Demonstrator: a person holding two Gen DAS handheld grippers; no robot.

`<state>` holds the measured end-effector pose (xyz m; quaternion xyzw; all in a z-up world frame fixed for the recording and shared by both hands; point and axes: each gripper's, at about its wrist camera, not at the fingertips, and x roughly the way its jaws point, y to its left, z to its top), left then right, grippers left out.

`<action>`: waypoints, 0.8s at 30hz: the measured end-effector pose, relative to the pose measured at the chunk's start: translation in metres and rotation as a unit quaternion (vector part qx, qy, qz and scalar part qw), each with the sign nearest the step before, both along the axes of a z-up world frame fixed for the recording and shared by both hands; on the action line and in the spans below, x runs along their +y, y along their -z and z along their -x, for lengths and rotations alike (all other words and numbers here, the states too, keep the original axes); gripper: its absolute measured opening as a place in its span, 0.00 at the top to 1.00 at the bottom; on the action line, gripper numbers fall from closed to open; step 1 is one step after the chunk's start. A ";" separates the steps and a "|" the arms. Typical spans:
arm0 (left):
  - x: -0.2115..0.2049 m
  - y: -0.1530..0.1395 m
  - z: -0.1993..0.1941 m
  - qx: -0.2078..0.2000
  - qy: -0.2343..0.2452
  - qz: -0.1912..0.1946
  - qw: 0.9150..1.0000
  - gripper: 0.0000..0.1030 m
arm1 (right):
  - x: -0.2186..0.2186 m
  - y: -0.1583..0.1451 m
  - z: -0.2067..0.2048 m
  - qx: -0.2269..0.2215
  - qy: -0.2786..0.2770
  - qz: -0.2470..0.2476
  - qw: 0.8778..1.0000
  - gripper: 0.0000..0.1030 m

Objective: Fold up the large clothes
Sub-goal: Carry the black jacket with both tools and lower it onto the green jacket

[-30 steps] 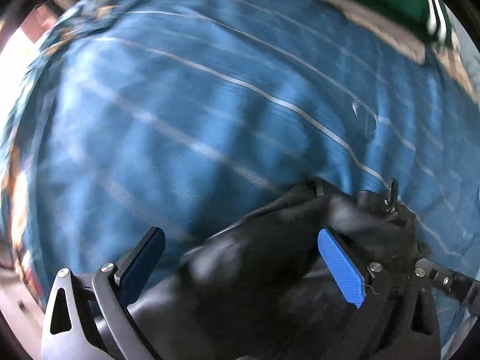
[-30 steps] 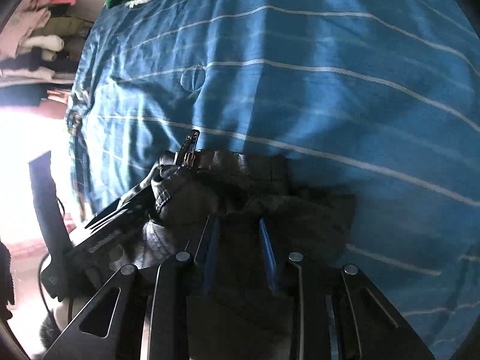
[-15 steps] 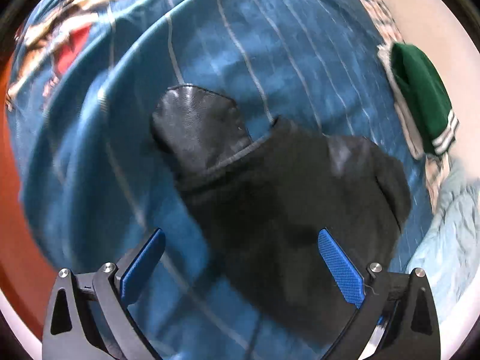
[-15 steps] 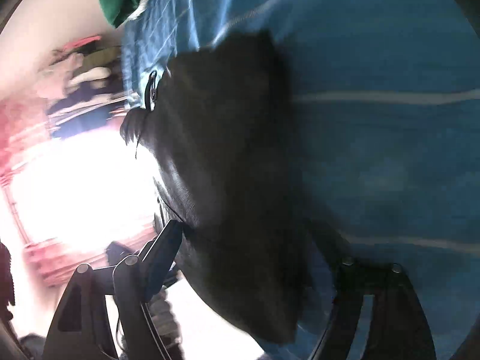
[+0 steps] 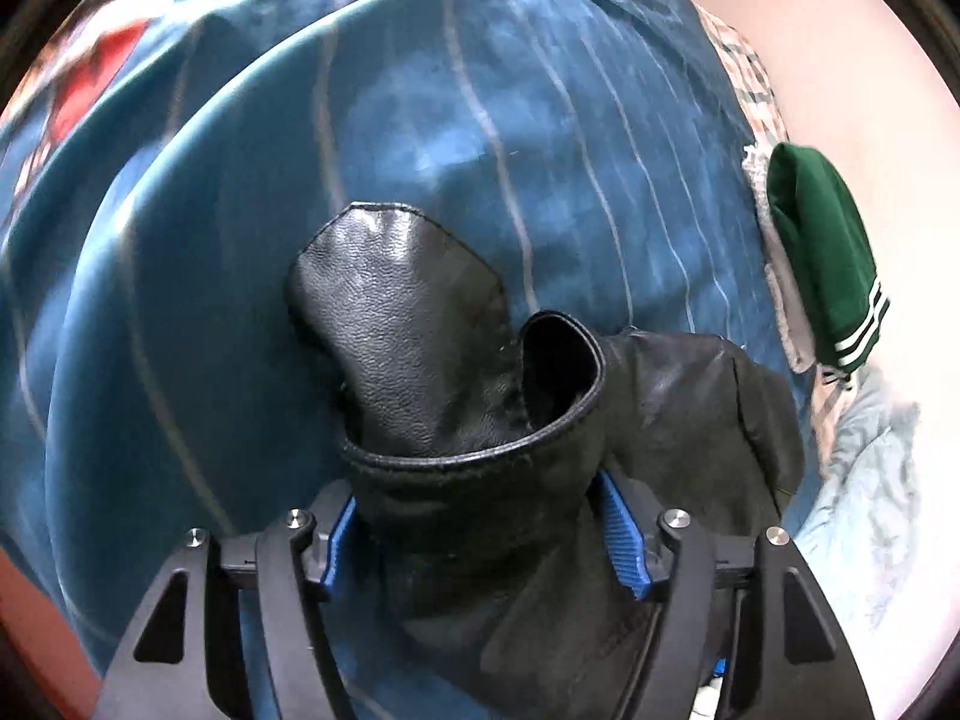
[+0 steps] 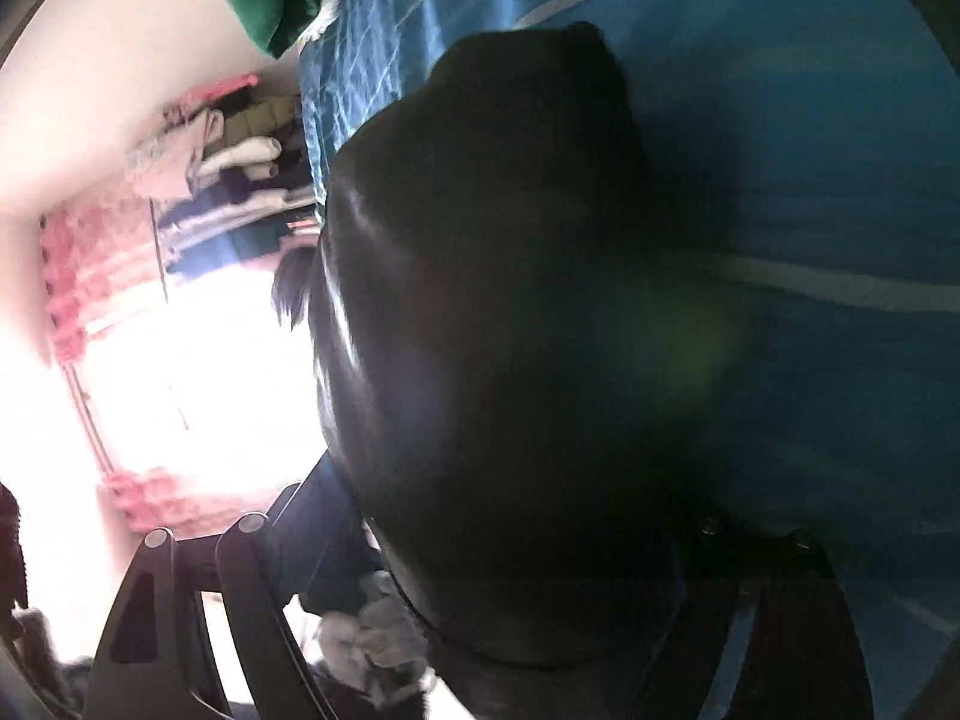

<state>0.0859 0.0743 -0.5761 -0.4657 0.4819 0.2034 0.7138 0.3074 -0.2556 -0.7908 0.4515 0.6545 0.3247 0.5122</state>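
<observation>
A black leather-like jacket [image 5: 420, 348] hangs over the blue striped bedspread [image 5: 210, 300]. My left gripper [image 5: 480, 531] is shut on a thick fold of its collar edge, blue pads pressing both sides. In the right wrist view the same black jacket [image 6: 510, 330] fills the middle and drapes between my right gripper's [image 6: 510, 546] fingers, which are closed against it on both sides. The right finger [image 6: 774, 600] is dark and hard to make out.
A green garment with white stripes [image 5: 822, 264] lies at the bed's far right edge, beside pale blue cloth [image 5: 864, 516]. In the right wrist view a shelf of folded clothes [image 6: 234, 180] and a bright window with pink curtains [image 6: 108, 276] stand left.
Both grippers were open around the jacket half a second ago and have closed on it. The jacket has come up off the bedspread and its collar has folded over.
</observation>
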 end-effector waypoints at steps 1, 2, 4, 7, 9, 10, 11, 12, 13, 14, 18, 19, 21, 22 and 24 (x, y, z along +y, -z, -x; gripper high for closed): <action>-0.003 -0.003 -0.003 0.004 0.005 -0.011 1.000 0.40 | 0.003 -0.001 0.000 -0.001 0.005 0.005 1.000 0.19; -0.003 -0.007 -0.002 0.004 0.007 -0.020 1.000 0.45 | 0.005 -0.003 0.001 -0.002 0.009 0.009 1.000 0.21; -0.006 -0.018 -0.006 0.005 0.017 -0.038 0.999 0.61 | 0.003 -0.007 0.004 0.002 0.028 0.013 1.000 0.39; -0.006 -0.031 -0.012 0.004 0.029 -0.048 0.998 0.68 | 0.001 -0.027 0.007 -0.007 0.039 0.011 0.999 0.52; -0.006 -0.042 -0.013 0.003 0.036 -0.050 0.998 0.69 | 0.004 -0.045 0.008 -0.012 0.044 0.010 0.999 0.55; -0.005 -0.048 -0.013 0.002 0.041 -0.052 0.998 0.70 | 0.008 -0.057 0.009 -0.016 0.046 0.008 0.999 0.56; -0.003 -0.054 -0.014 0.001 0.045 -0.050 0.998 0.70 | 0.010 -0.068 0.009 -0.019 0.048 0.009 0.999 0.56; -0.001 -0.063 -0.015 0.000 0.048 -0.048 0.998 0.70 | 0.012 -0.080 0.007 -0.022 0.048 0.007 0.999 0.57; 0.002 -0.069 -0.019 -0.002 0.051 -0.046 0.998 0.70 | 0.015 -0.090 0.003 -0.025 0.047 0.007 0.999 0.57; 0.005 -0.075 -0.021 -0.007 0.053 -0.039 0.998 0.70 | 0.018 -0.101 0.001 -0.028 0.049 0.010 0.998 0.57; 0.012 -0.099 -0.042 -0.019 0.082 -0.022 0.996 0.71 | 0.037 -0.141 -0.015 -0.032 0.067 0.012 0.997 0.58; 0.014 -0.108 -0.051 -0.025 0.093 -0.018 0.995 0.71 | 0.040 -0.153 -0.017 -0.031 0.077 0.011 0.996 0.58; 0.017 -0.124 -0.067 -0.039 0.111 -0.006 0.993 0.71 | 0.040 -0.176 -0.024 -0.037 0.094 0.014 0.995 0.58; 0.019 -0.132 -0.078 -0.044 0.120 -0.003 0.992 0.71 | 0.041 -0.189 -0.030 -0.039 0.104 0.014 0.994 0.58; 0.023 -0.149 -0.101 -0.063 0.137 0.009 0.989 0.71 | 0.043 -0.213 -0.041 -0.049 0.121 0.016 0.991 0.58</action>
